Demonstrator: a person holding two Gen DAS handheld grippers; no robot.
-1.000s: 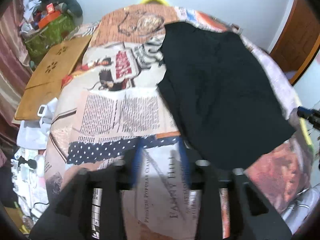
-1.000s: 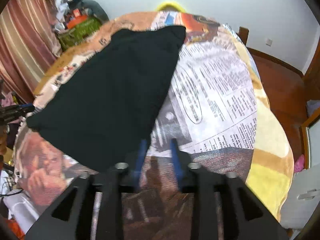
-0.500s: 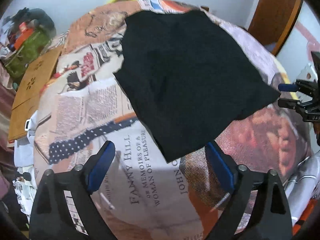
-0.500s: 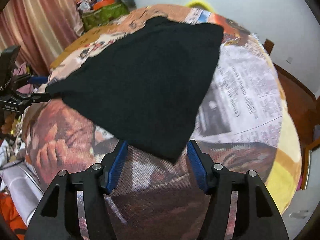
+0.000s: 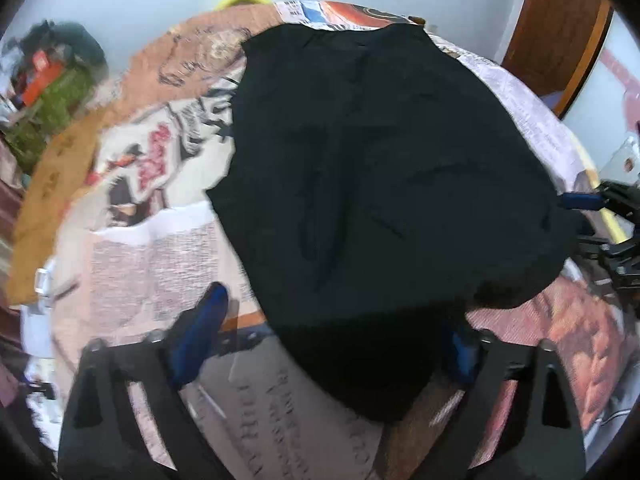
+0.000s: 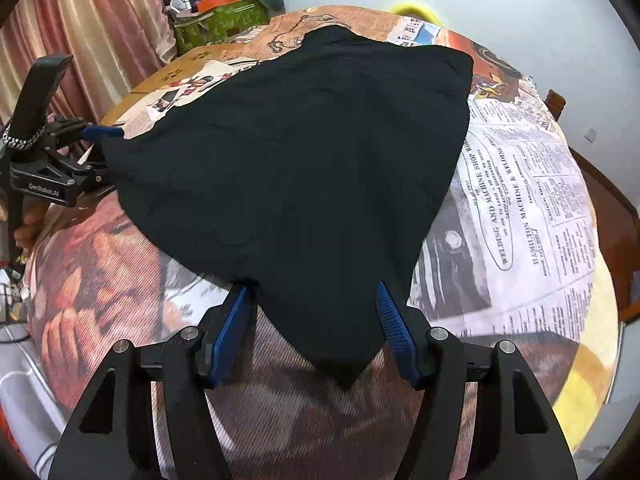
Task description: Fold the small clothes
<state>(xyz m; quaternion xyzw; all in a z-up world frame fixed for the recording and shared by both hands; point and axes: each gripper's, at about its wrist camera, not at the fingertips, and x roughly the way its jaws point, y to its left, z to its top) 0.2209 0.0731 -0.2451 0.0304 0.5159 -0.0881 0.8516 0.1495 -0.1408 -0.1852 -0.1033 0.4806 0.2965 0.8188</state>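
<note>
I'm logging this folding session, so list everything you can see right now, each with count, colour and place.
Black garment: one, black, spread flat on the bed cover, near corners lying between each tongs' fingers.
Bed cover: one, newspaper print in cream, orange and brown, under the garment.
Wooden board: one, tan, at the left edge of the bed cover.
Green bag: one, green, piled with clutter at the far left.
Curtain: one, pink striped, left wall.
Wooden door: one, brown, far right.
Left tongs: one, black with blue pads, open at the garment's near-left corner.
Right tongs: one, black with blue pads, open around the near-right corner.
</note>
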